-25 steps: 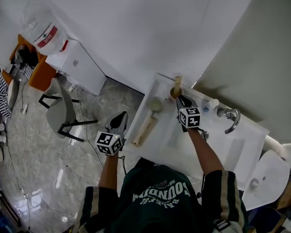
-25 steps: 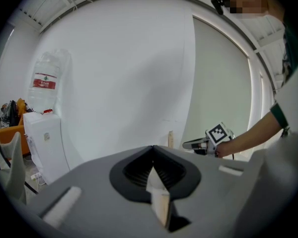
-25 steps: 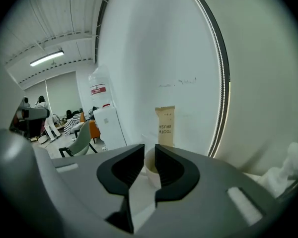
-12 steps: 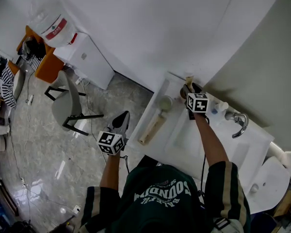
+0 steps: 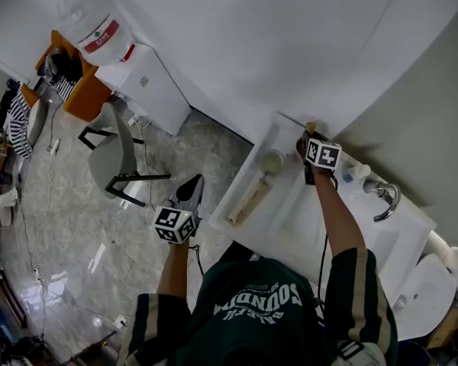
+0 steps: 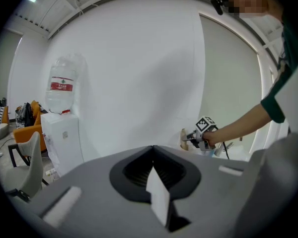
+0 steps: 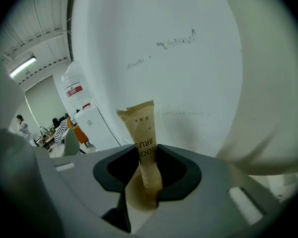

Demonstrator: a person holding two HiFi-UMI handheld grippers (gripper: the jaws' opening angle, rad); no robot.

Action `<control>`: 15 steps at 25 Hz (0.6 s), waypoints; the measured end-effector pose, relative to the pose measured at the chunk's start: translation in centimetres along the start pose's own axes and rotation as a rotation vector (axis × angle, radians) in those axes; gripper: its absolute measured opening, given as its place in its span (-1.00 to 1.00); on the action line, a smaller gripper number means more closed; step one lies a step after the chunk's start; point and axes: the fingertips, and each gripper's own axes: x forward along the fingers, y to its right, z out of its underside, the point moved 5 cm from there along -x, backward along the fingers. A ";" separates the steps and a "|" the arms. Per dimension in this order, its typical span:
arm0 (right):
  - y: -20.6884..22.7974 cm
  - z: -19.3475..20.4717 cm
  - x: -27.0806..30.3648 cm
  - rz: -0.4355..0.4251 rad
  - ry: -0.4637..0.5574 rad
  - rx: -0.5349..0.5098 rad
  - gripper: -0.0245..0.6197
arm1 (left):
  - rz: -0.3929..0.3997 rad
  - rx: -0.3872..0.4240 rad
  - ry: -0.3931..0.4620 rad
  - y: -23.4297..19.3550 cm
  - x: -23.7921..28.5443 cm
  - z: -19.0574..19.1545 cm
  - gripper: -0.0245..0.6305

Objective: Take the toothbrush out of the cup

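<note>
While the right claw (image 7: 146, 175) closes around a wrapped toothbrush (image 7: 144, 133) in its cup (image 7: 135, 197), the left claw (image 6: 154, 150) hangs pinched together, empty, off the bench (image 5: 305, 219).

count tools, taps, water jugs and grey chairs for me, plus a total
tools: 2, left tool and right tool, whose jaws are closing with the toothbrush packet between them
tap: 1
water jug: 1
grey chair: 1
total: 5
</note>
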 end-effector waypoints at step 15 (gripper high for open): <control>-3.5 -4.3 -6.5 -0.146 0.186 -0.198 -0.72 | 0.072 0.014 0.005 2.9 1.9 -0.4 -0.77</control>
